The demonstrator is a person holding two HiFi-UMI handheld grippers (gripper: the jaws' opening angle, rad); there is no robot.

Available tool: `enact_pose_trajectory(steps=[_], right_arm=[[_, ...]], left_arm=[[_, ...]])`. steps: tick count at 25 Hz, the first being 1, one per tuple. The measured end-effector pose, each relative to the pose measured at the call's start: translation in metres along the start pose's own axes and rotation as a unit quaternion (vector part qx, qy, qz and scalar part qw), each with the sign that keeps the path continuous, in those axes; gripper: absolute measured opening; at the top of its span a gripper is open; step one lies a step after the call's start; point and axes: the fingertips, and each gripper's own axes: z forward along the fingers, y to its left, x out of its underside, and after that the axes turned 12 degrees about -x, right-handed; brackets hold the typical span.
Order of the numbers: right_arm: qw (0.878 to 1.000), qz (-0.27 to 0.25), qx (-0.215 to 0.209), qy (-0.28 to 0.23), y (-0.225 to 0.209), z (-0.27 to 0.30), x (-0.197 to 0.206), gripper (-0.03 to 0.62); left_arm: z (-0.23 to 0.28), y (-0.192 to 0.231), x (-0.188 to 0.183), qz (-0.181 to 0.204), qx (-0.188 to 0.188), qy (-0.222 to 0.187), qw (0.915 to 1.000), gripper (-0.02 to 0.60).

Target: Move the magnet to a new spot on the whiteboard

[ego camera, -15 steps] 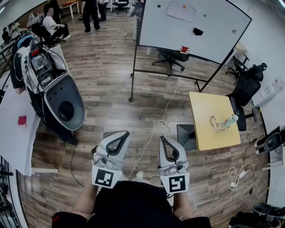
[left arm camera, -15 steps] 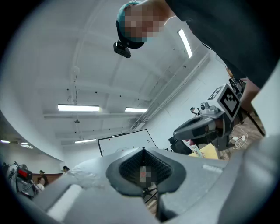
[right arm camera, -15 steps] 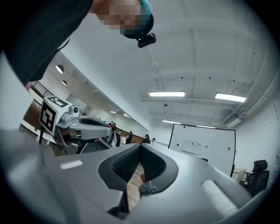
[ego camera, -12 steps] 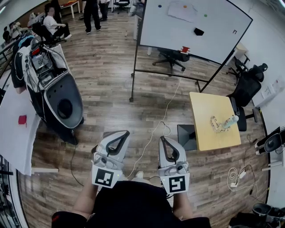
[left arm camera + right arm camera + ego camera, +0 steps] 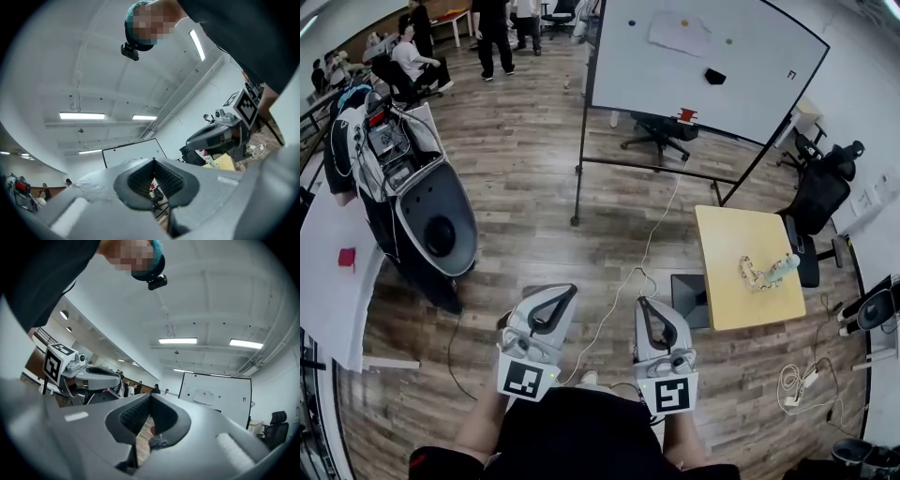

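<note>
My left tool (image 5: 561,292) and right tool (image 5: 643,304) sit closed, empty. If they reach the white whiteboard (image 5: 750,56) shut, I could knock its small black magnet (image 5: 715,76) off.

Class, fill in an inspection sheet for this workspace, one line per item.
Surface: whiteboard upright on its stand, across the wood floor.
Job's things: blue magnet, orange magnet, green magnet on the board.
Clutter: black block and paper sheet on the board.
Grippers: left gripper and right gripper shut, empty, far from the board.
Cables: white cable across the floor.
Surroundings: yellow table, office chair, people beyond.
</note>
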Motion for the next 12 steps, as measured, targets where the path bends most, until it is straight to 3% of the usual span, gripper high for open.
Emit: enact_pose_trajectory(steps=[12], right_arm=[[1.000, 0.004, -0.014, -0.010, -0.047, -0.021, 0.029, 0.002]], left_arm=[[0.038, -0.041, 0.013, 0.003, -0.012, 0.010, 0.9999, 0.002]])
